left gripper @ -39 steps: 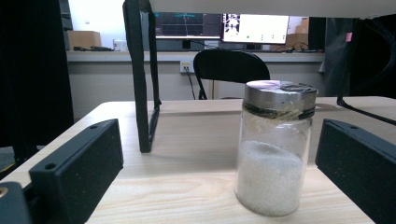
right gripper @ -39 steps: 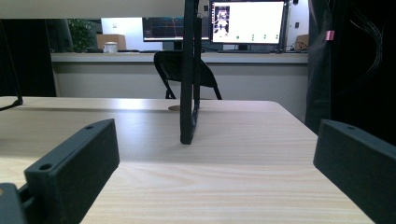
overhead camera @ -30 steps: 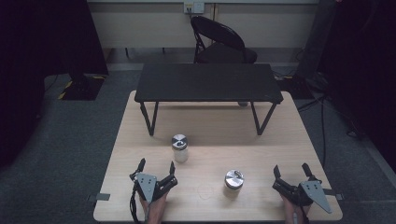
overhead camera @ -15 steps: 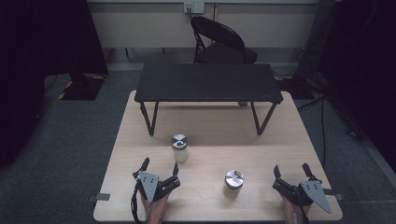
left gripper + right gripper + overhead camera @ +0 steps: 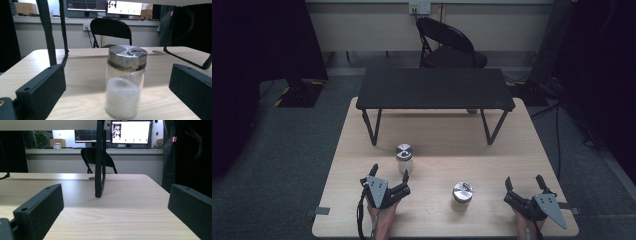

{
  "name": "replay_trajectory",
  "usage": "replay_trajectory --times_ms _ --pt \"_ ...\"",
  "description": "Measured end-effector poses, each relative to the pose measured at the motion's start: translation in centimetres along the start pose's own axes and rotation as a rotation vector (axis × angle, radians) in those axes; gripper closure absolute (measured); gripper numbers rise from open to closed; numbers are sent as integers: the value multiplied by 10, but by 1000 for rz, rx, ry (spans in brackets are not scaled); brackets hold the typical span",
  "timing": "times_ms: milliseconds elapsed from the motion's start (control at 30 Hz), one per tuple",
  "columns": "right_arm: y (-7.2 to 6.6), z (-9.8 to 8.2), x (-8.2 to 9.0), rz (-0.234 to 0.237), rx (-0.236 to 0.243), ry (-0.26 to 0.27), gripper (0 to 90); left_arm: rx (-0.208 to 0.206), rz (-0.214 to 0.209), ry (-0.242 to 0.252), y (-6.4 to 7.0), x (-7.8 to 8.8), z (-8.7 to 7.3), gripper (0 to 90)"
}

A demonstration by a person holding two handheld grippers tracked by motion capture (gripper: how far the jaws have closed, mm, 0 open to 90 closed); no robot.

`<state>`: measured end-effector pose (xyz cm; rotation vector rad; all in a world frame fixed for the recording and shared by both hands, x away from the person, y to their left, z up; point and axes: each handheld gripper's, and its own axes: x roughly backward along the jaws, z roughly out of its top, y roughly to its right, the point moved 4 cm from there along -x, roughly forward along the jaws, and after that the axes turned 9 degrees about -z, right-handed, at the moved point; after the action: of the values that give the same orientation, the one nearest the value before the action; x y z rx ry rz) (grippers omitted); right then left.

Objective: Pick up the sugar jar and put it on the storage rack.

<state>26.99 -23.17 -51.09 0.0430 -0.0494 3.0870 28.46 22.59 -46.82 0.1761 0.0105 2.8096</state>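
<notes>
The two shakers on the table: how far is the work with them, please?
Nothing looks done yet. Both shakers, one and the other, stand upright on the wooden table. In hand: the open left tool faces the first shaker. The right tool is open and holds nothing. Any grasp remains to do.

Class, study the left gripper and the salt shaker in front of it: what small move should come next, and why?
Probably ease the left gripper forward. Its jaws stand open, and the salt shaker stands upright between them but beyond their tips, so closing now would likely miss it.
</notes>
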Motion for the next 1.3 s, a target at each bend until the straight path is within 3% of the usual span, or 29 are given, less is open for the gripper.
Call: replay_trajectory --times_ms 133,433,633,800,967,1300 --pt "0 0 0 1 -1 1 0 2 26 5 5 -5 2 45" --pt "0 -1 1 -6 -6 8 0 -9 -12 -20 7 -20 5 17" --pt "0 -1 1 -9 -8 10 0 -24 -7 -23 8 -30 7 15" --pt "0 -1 1 -9 -7 10 0 -10 -4 -6 7 -36 8 11" --pt "0 -1 1 -10 -7 9 0 -1 -11 -40 9 -45 12 9" --pt "0 -1 1 -6 -7 7 0 -34 5 -78 13 -66 19 12"
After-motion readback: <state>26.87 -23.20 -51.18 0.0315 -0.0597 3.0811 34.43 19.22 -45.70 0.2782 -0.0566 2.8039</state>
